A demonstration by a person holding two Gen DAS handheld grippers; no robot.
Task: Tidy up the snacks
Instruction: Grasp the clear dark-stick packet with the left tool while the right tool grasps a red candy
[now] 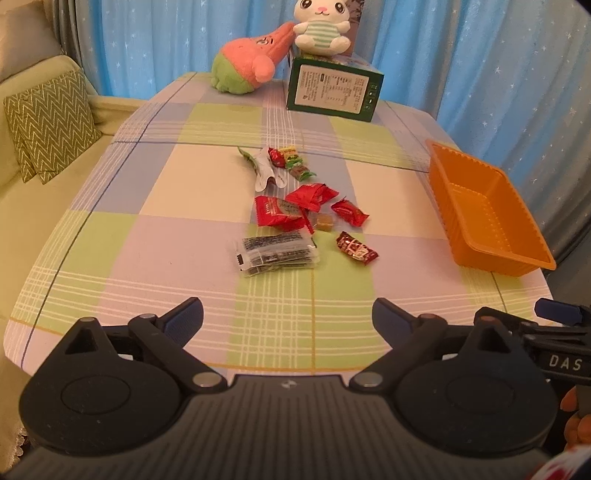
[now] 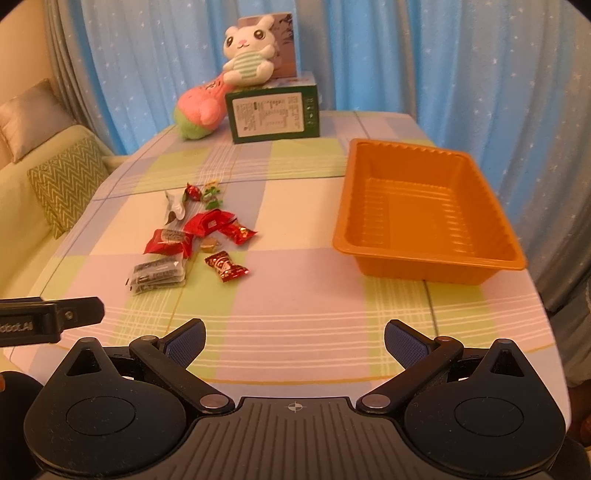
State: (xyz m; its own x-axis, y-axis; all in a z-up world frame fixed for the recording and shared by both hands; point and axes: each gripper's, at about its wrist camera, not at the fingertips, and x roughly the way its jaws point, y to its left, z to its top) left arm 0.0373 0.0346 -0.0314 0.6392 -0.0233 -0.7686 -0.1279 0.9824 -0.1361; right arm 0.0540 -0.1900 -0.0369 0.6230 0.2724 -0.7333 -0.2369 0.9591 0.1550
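Several wrapped snacks lie loose on the checked tablecloth: red packets (image 1: 291, 208) (image 2: 192, 230), a dark red candy (image 1: 356, 248) (image 2: 225, 266), clear dark packets (image 1: 275, 254) (image 2: 157, 275) and small green candies (image 1: 295, 162) (image 2: 212, 195). An empty orange tray (image 1: 491, 218) (image 2: 424, 214) stands to the right of them. My left gripper (image 1: 288, 319) is open and empty over the near table edge. My right gripper (image 2: 295, 341) is open and empty, also near the front edge, with the tray ahead to its right.
A green box (image 1: 334, 92) (image 2: 273, 114) stands at the far side with a bunny plush (image 1: 321, 27) (image 2: 249, 59) on it and a pink-green plush (image 1: 247, 61) (image 2: 201, 109) beside it. A sofa with a zigzag cushion (image 1: 50, 125) (image 2: 68, 181) lies left. Blue curtains hang behind.
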